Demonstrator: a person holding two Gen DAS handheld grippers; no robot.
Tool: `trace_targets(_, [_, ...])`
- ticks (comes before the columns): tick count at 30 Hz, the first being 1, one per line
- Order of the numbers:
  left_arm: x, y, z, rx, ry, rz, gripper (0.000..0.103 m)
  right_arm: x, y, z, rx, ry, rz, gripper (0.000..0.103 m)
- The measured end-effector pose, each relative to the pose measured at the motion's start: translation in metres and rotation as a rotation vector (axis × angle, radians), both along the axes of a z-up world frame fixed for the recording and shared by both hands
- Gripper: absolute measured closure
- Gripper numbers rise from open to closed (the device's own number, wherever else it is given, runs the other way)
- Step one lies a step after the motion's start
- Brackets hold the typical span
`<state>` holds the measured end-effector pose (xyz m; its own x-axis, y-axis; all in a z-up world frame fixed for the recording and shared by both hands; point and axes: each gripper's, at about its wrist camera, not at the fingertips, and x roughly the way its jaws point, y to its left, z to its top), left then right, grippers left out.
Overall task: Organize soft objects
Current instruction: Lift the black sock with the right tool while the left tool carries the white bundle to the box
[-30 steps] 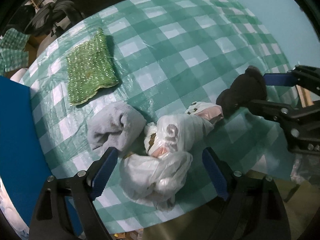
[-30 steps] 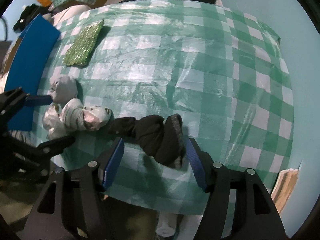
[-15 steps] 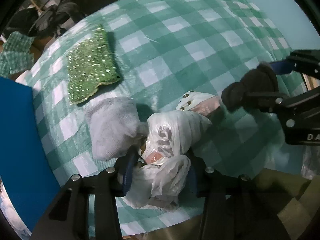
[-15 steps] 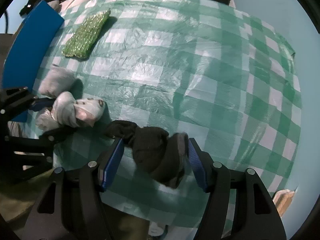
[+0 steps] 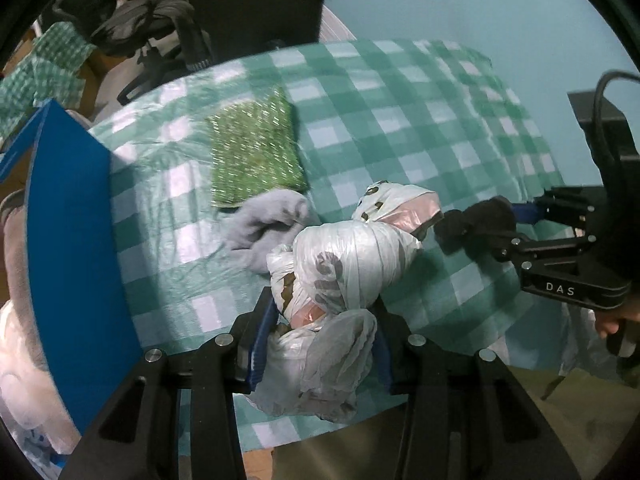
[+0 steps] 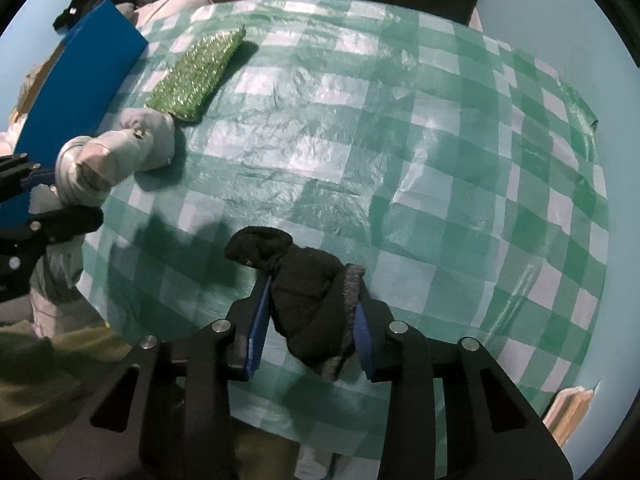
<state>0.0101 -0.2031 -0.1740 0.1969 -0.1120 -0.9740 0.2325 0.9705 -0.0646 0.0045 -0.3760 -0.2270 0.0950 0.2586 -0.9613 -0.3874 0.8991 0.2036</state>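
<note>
A knotted white plastic-bag bundle (image 5: 348, 256) hangs just above the checked tablecloth (image 5: 420, 128), with my left gripper (image 5: 322, 320) shut on its lower end. Behind it lie a grey sock ball (image 5: 268, 220) and a glittery green cloth (image 5: 256, 152). To the right, my right gripper (image 6: 312, 304) is closing its jaws on a rolled black sock (image 6: 308, 284), and the blue pads press its sides. In the right wrist view the bundle (image 6: 96, 160), the grey sock (image 6: 156, 136) and the green cloth (image 6: 196, 76) sit at the far left.
A blue panel (image 5: 72, 248) stands along the table's left edge. A dark chair and cables (image 5: 160, 20) are behind the table, with a heap of checked cloth (image 5: 48, 64) beside them. The near table edge runs just under both grippers. A light blue wall (image 5: 480, 8) lies beyond.
My left gripper closed on the plastic bundle and lifted it off the table. My right gripper's jaws narrowed from loosely around the black sock to pressing it.
</note>
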Motion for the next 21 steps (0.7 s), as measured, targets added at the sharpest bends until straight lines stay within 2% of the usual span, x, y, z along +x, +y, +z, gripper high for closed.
trace_targets(9, [0.003, 0.021, 0.014, 0.004, -0.021, 0.055, 0.059, 0.001, -0.004, 0.031, 0.049, -0.034, -0.055, 0.067])
trace_targets(21, [0.003, 0.046, 0.052, -0.029, -0.069, 0.125, 0.059, 0.002, 0.012, 0.072, 0.098, -0.065, -0.070, 0.067])
